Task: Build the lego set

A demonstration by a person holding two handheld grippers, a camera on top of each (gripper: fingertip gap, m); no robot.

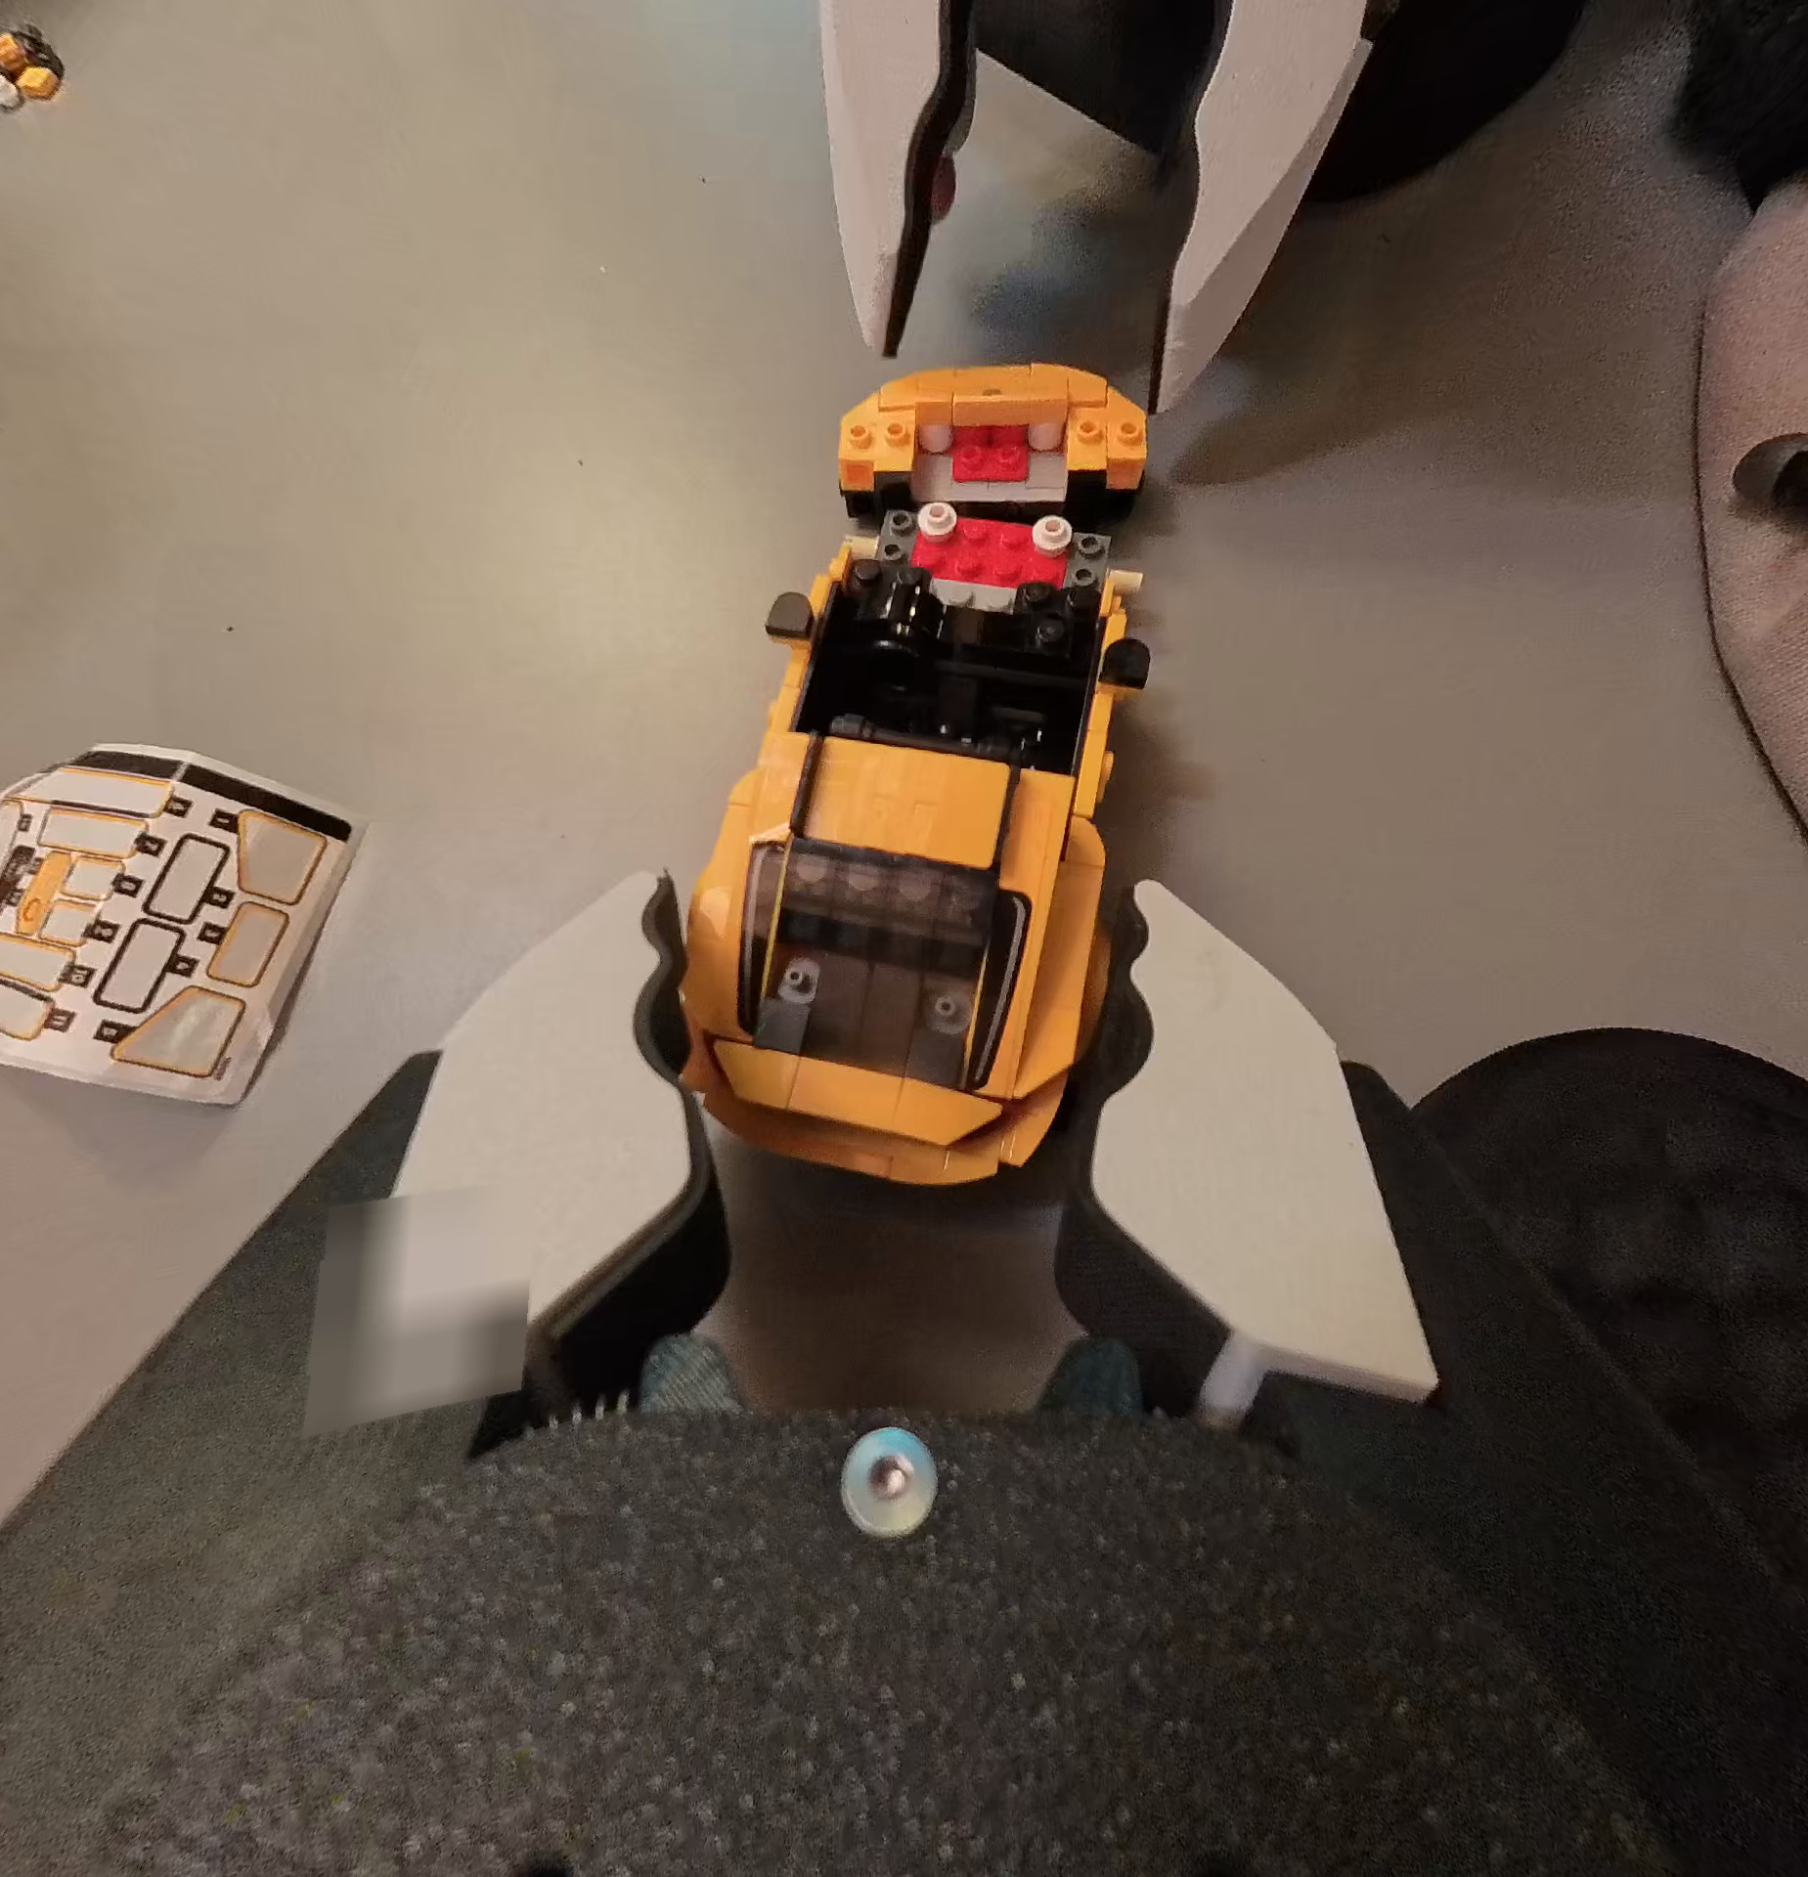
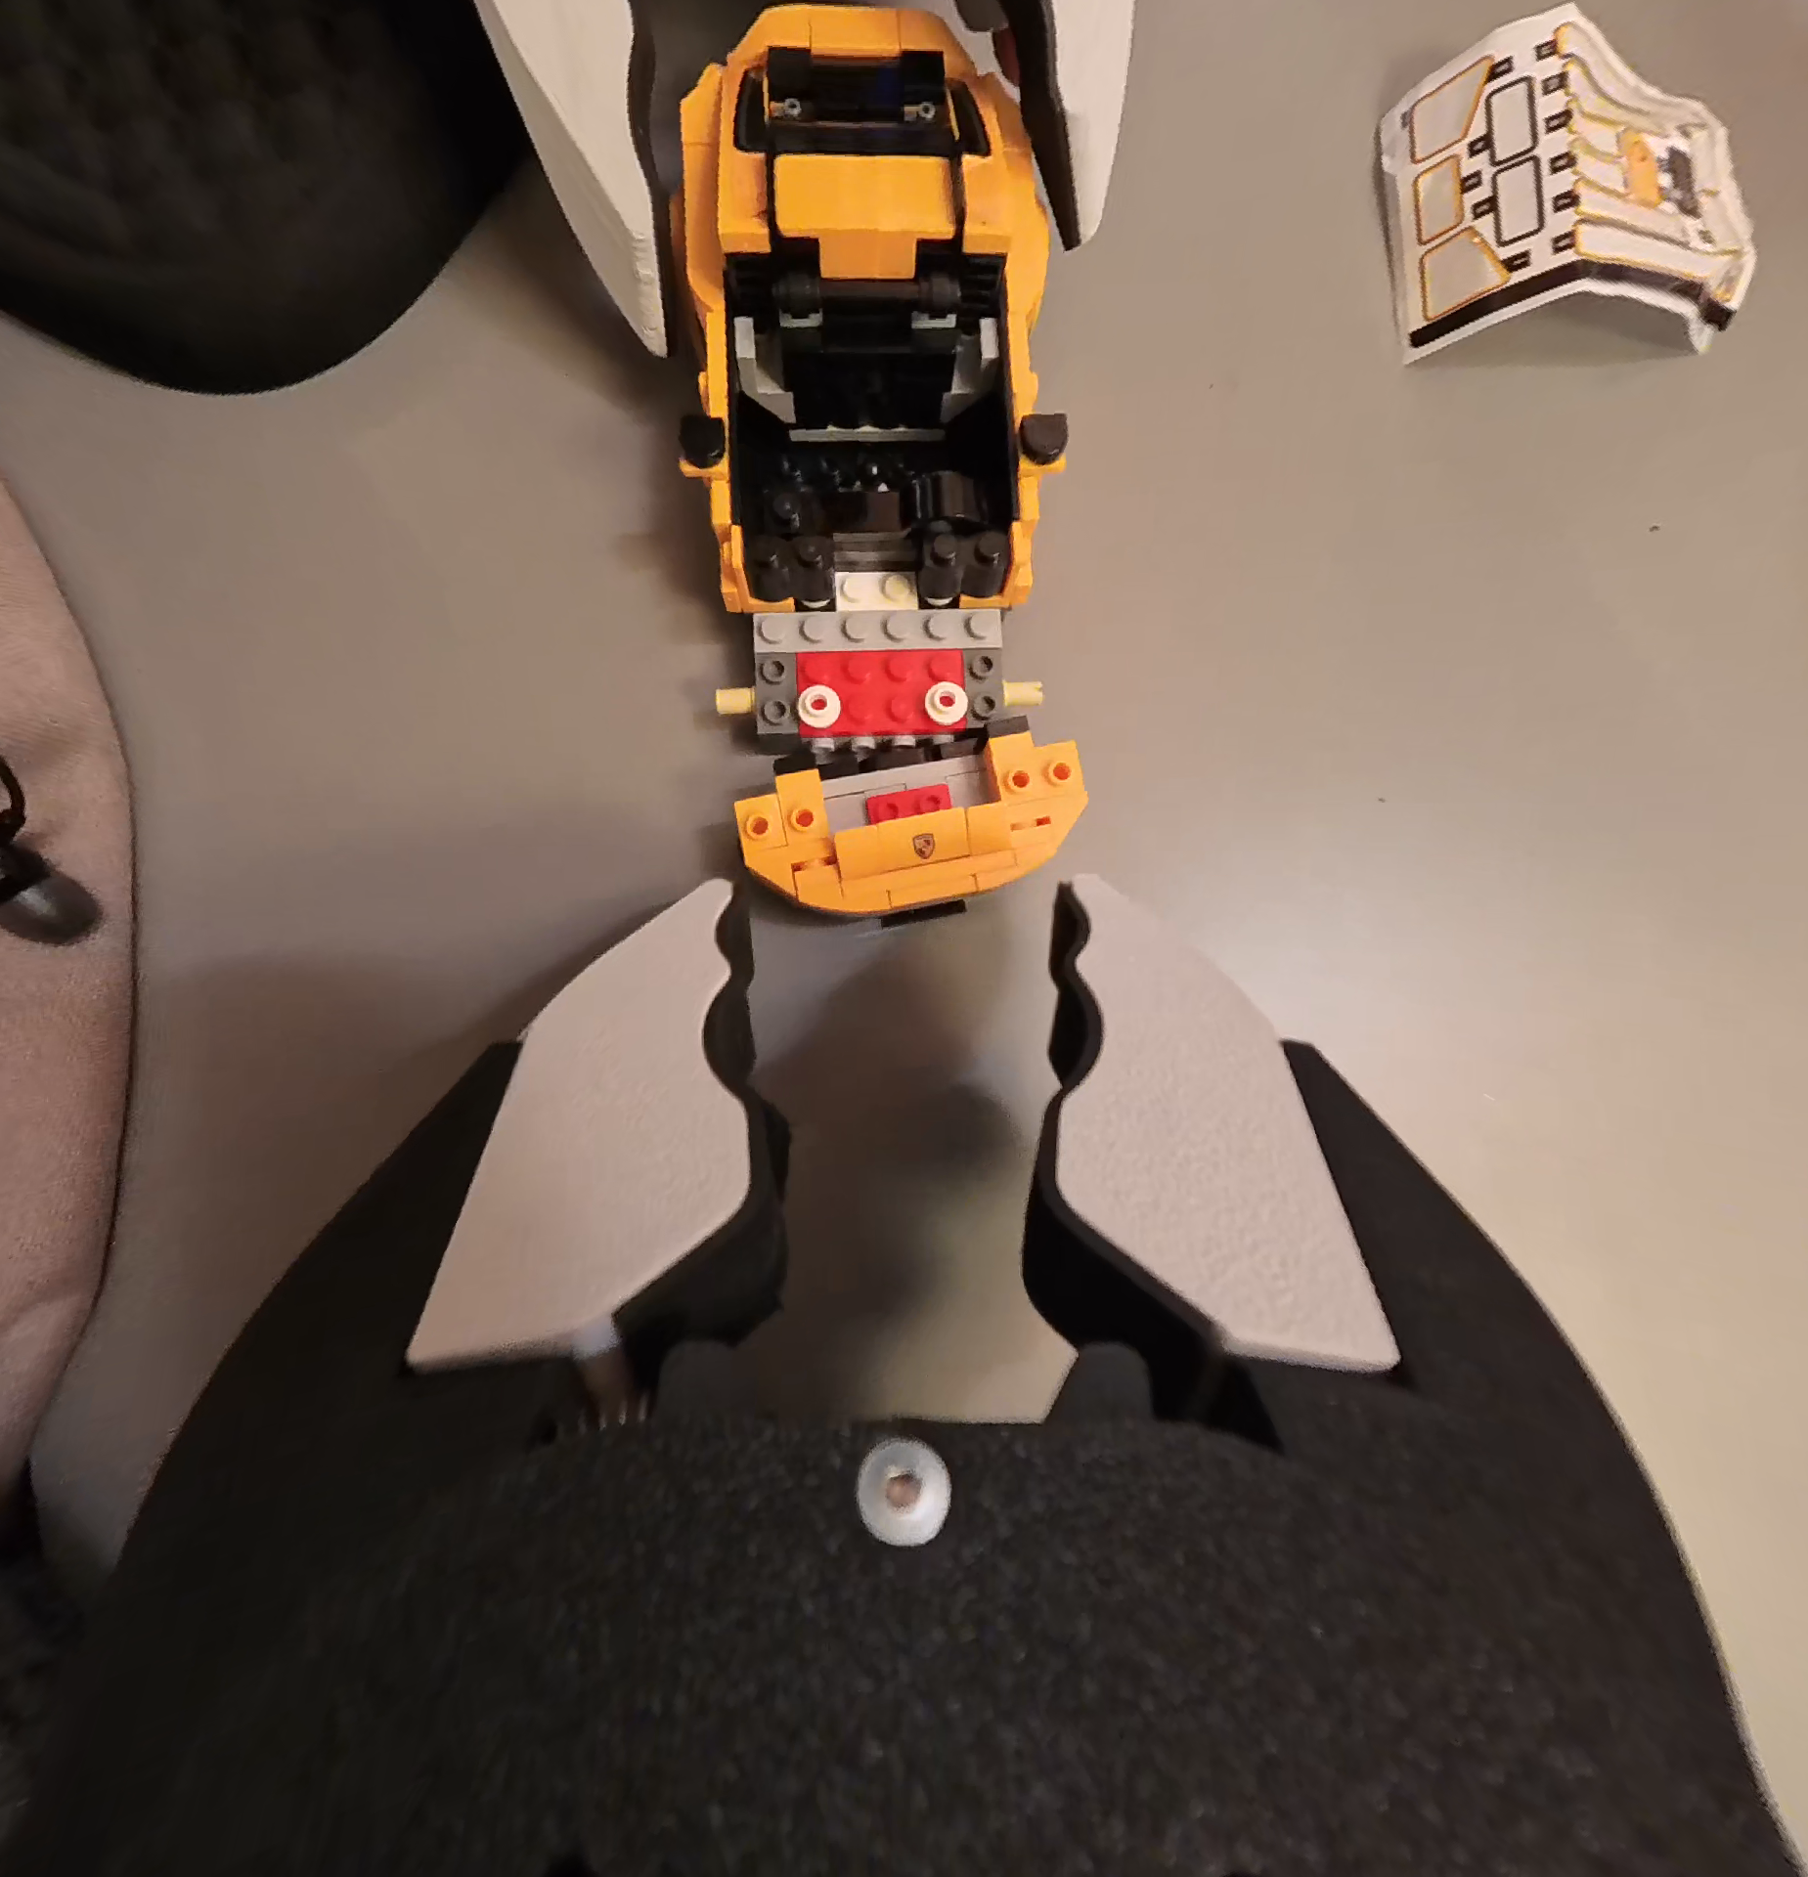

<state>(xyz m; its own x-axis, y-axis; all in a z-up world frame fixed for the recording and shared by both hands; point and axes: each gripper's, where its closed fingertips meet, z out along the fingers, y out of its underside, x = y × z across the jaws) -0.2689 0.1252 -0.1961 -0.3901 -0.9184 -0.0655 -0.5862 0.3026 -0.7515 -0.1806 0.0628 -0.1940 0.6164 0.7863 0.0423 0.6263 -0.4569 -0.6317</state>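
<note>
An orange lego car lies on the grey table, roof off, black cockpit open. Its rear sits between my left gripper's fingers, which press its sides. The right wrist view shows the same grip at the top, around the car. The orange nose section with a red plate lies slightly skewed at the front of the grey and red chassis plate; whether it is attached I cannot tell. My right gripper is open and empty just in front of the nose. It also shows in the left wrist view.
A curled sticker sheet lies left of the car; it shows at the upper right in the right wrist view. A small pile of loose pieces sits far left. Pinkish fabric with a black cord borders the table. The left gripper's tips are roughly 12 cm from the right gripper's.
</note>
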